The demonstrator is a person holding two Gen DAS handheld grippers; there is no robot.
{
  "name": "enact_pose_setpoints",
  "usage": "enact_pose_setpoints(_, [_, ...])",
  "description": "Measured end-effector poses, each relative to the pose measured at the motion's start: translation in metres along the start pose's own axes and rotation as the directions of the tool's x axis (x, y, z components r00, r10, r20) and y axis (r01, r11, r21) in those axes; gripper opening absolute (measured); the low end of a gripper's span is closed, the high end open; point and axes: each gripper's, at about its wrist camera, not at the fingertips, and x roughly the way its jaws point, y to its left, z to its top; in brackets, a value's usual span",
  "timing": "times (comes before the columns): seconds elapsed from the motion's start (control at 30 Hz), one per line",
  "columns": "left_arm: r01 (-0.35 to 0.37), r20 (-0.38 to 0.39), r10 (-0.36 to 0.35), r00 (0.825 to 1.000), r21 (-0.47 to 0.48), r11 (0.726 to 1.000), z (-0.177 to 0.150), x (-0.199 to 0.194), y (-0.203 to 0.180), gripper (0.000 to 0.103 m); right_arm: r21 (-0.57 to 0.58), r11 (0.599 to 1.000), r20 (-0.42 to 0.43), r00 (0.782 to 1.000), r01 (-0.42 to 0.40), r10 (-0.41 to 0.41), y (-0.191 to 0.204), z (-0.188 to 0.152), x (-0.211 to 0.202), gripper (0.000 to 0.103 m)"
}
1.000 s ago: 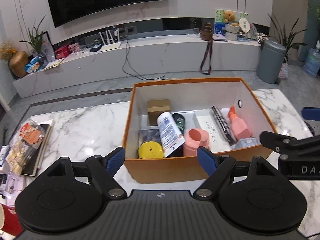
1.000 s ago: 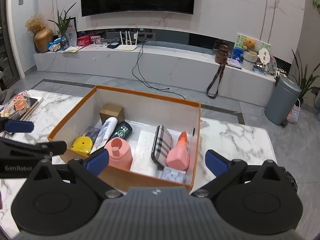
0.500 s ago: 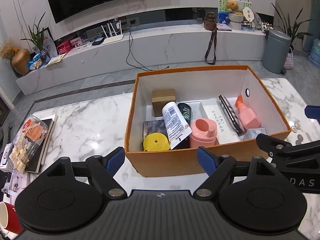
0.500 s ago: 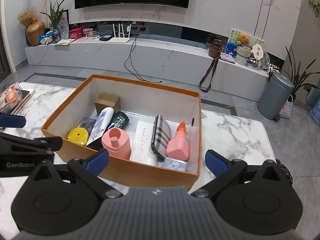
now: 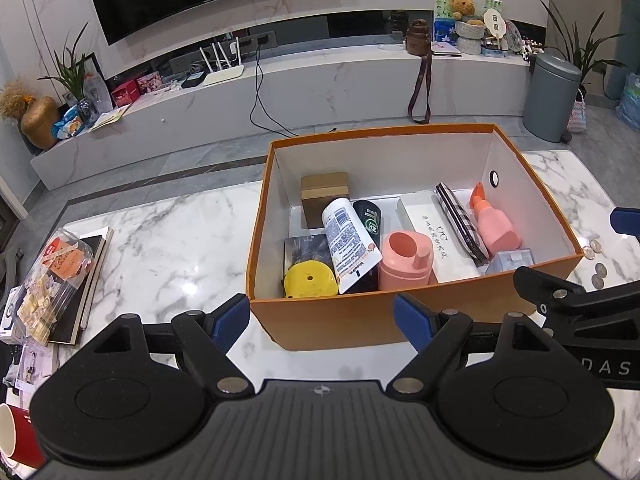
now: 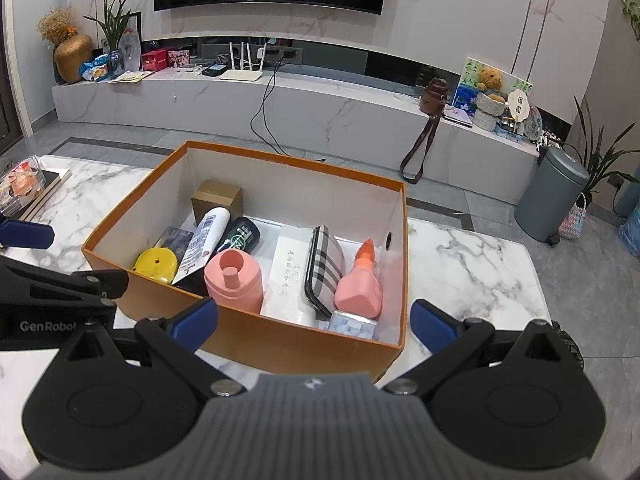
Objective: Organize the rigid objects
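Seen from your left wrist, the left tongs [image 5: 322, 316] hang wide and empty just before the near wall of the orange box [image 5: 400, 324] on the marble table [image 5: 168, 248]; inside, a white tube [image 5: 349, 245] leans over the yellow disc [image 5: 310, 280] beside the pink cup [image 5: 406, 266], so reaching for one could, by my reading, drag or tip its neighbour. The right tongs' arm crosses the lower right, and a careless swing might clash the two tools. Seen from your right wrist, the right tongs [image 6: 314, 318] also stand wide, holding nothing, at the box's near corner; the plaid case [image 6: 325, 266] rests against the pink spray bottle [image 6: 360, 286], likely to topple if either is lifted, and a low approach could shove the box itself.
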Motion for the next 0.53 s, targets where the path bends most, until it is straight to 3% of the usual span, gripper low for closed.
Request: enact_pose_setpoints(0.53, [0.031,0.011,-0.031,0.999,-0.030,0.999,0.0019,-0.0013,0.0015,0.096,0.010,1.000,0.001,1.000,0.004,-0.004,-0.0059,0.0001,-0.0003,0.100])
